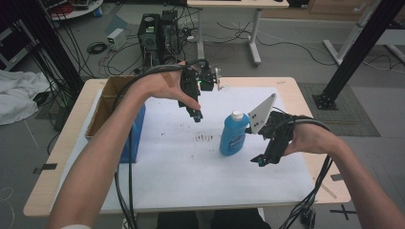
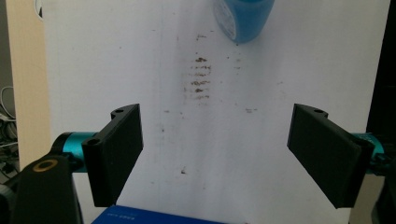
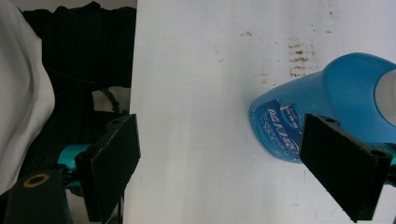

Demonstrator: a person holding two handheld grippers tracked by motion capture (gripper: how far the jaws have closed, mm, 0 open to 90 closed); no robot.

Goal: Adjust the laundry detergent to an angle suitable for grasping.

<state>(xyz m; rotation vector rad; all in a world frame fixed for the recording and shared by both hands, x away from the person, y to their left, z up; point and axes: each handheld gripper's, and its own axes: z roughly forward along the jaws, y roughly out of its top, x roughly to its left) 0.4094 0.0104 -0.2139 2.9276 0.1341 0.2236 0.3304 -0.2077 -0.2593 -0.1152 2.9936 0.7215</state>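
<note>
So the blue bottle (image 1: 233,135) is standing upright on the white sheet (image 1: 181,162), cap up, long axis vertical, roughly mid-table. My right gripper (image 1: 260,161) sits just beside it on its right, jaws spread wide and empty; in the right gripper view the bottle (image 3: 322,107) is off toward one jaw rather than centred between them. My left gripper (image 1: 197,116) hangs higher and further back-left, also wide open with nothing in it. Right is clearly the closer one, so I'd guess it needs to slide sideways to straddle the body.
</note>
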